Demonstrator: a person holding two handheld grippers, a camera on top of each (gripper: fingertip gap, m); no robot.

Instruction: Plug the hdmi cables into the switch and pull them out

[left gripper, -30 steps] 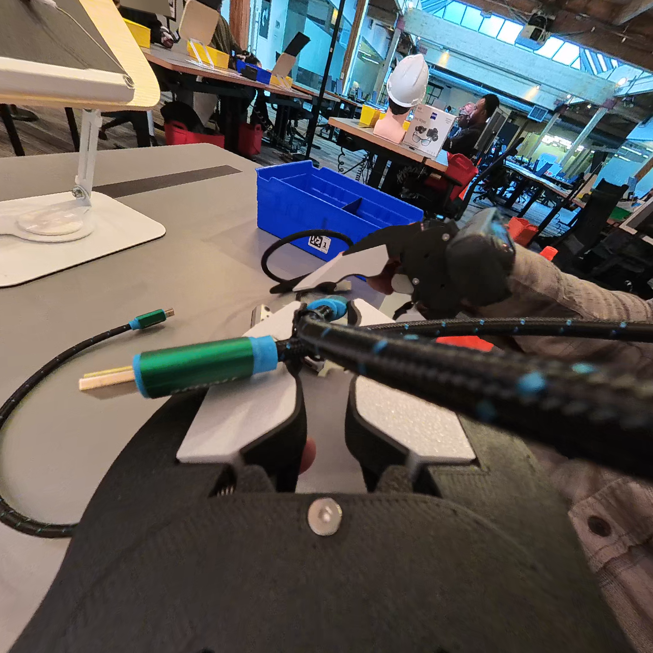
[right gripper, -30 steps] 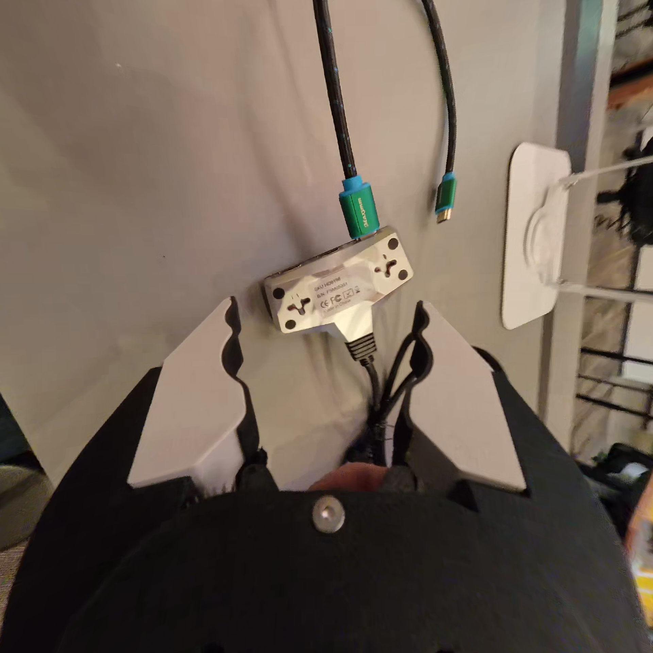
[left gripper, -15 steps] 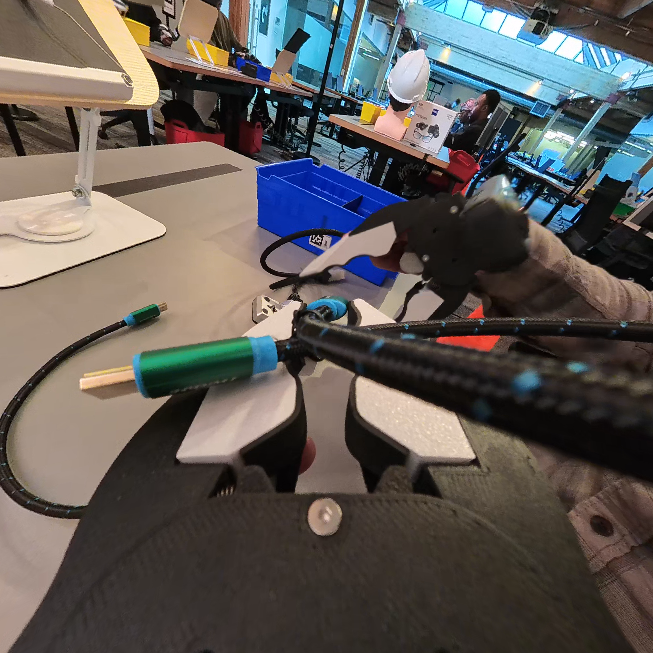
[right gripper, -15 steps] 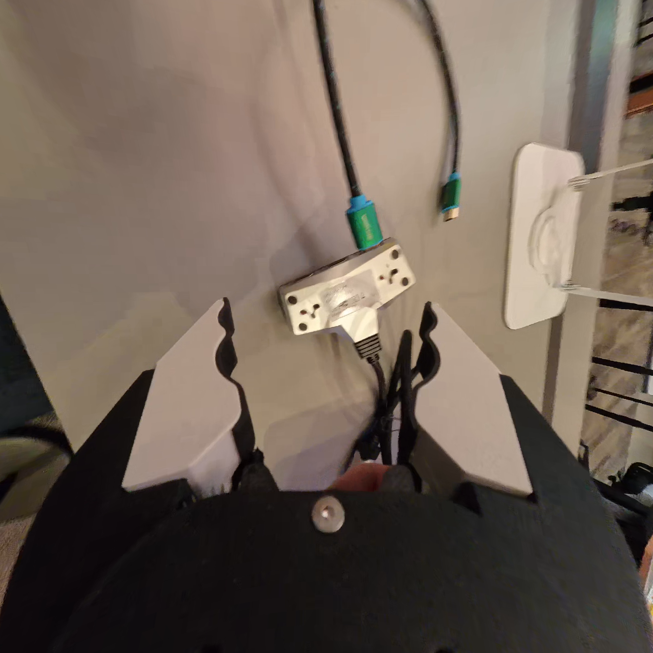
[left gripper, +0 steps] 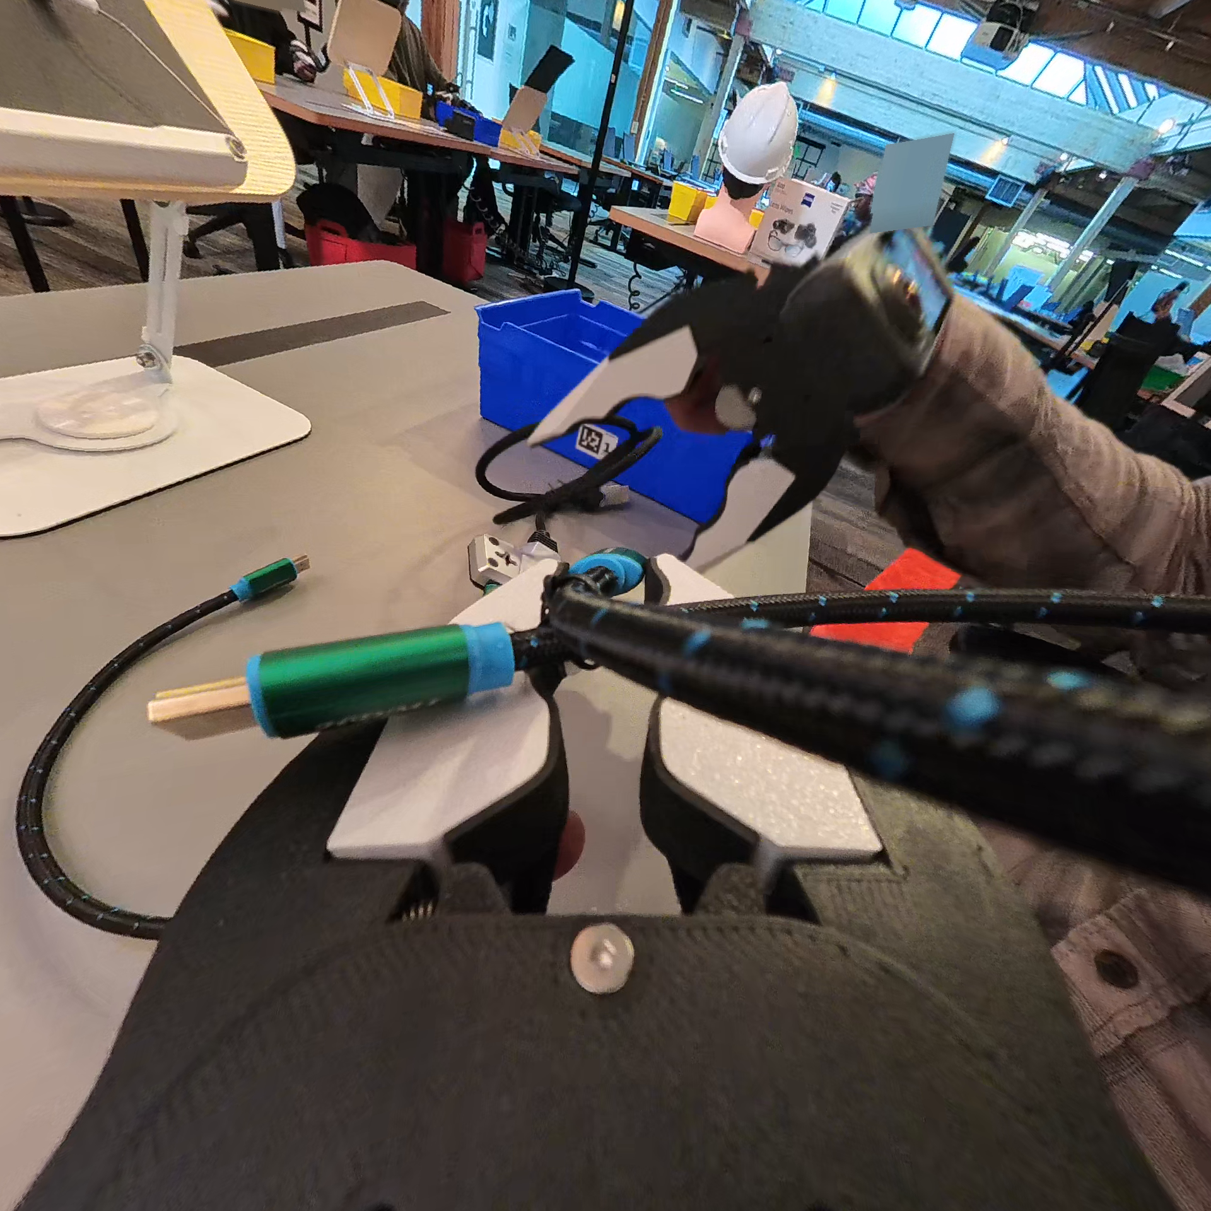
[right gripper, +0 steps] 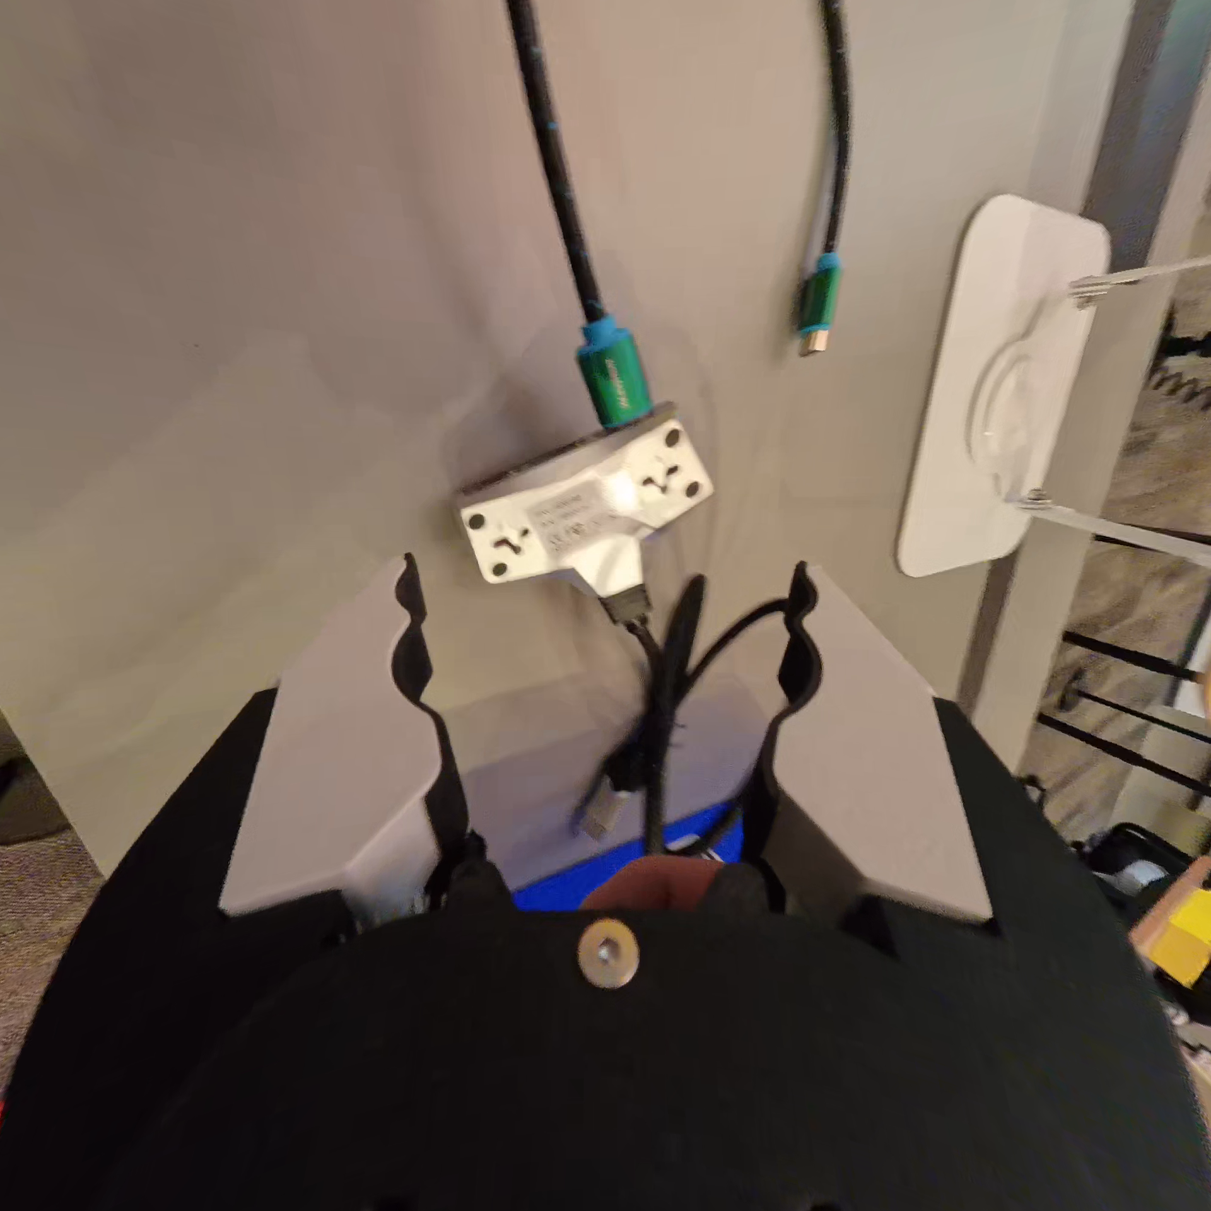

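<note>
One cable (left gripper: 753,662) stays pinched in my left gripper (left gripper: 599,590), its plug (left gripper: 373,678) jutting left. My right gripper (right gripper: 603,576) has lifted off, jaws wide and empty. Mid-frame, the switch (right gripper: 583,504) lies on the table (right gripper: 262,295), one plug (right gripper: 613,383) seated; second insertion next, I judge.

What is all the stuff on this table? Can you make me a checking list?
Surface: grey table, flat.
Job's things: silver switch with one green plug in it; small green plug lies loose.
Clutter: blue bin, white stand.
Grippers: left gripper shut on braided cable; right gripper open, holding nothing.
Cables: black lead from the switch, bunched by the bin.
Surroundings: other desks, white hard hat.
</note>
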